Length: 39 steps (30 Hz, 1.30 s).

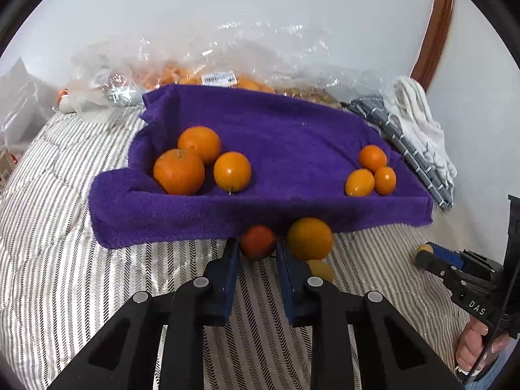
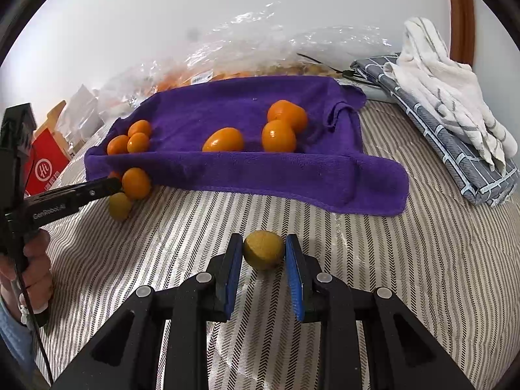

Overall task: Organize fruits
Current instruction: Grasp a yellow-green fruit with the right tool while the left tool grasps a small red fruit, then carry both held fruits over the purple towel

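A purple towel-lined tray (image 1: 292, 136) holds three oranges at its left (image 1: 178, 171) and three small ones at its right (image 1: 372, 157); it also shows in the right wrist view (image 2: 227, 169). My left gripper (image 1: 257, 248) is shut on a small reddish orange (image 1: 257, 242) just in front of the tray. An orange (image 1: 309, 238) and a yellow fruit (image 1: 321, 269) lie beside it. My right gripper (image 2: 264, 253) has its jaws around a yellow-green fruit (image 2: 264, 249) on the striped cloth; the left pad touches, the right shows a thin gap.
Clear plastic bags of fruit (image 1: 201, 71) lie behind the tray against the wall. Folded grey and white cloths (image 2: 448, 107) sit at the right. A red box (image 2: 45, 165) stands at the left. The striped quilt (image 2: 422, 276) covers the surface.
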Motion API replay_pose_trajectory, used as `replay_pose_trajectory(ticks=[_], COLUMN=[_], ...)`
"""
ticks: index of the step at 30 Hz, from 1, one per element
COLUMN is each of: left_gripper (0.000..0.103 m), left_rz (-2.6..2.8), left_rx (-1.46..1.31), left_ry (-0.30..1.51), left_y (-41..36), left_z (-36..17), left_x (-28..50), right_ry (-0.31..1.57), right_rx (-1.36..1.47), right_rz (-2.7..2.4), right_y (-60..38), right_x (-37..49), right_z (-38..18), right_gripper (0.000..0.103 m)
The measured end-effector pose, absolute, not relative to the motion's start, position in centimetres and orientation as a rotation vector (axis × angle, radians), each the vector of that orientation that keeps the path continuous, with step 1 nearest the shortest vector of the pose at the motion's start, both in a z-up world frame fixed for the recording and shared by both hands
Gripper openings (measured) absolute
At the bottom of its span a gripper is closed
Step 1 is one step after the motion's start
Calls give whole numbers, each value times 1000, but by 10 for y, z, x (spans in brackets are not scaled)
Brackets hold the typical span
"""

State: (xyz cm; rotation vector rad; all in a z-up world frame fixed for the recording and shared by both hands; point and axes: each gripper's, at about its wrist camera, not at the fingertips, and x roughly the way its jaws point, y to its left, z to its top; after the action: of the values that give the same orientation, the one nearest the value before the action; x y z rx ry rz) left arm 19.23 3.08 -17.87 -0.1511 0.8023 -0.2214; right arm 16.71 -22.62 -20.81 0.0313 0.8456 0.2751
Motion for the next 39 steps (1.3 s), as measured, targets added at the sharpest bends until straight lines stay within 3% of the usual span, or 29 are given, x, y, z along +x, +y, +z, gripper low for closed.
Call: replay_pose_trajectory(ticks=[24,39], left_gripper=[22,22], left_rz=[-195,-94], left_rx=[-227,-194], left_ry=[632,589], left_y=[52,66], left_z=[-150,-139], left_x=[176,167], right_ry=[826,711], right_rx=[131,48], right_rz=[283,244], right_y=[-240,-235], right_x=[161,160], right_z=[-200,-133], right_gripper=[27,27])
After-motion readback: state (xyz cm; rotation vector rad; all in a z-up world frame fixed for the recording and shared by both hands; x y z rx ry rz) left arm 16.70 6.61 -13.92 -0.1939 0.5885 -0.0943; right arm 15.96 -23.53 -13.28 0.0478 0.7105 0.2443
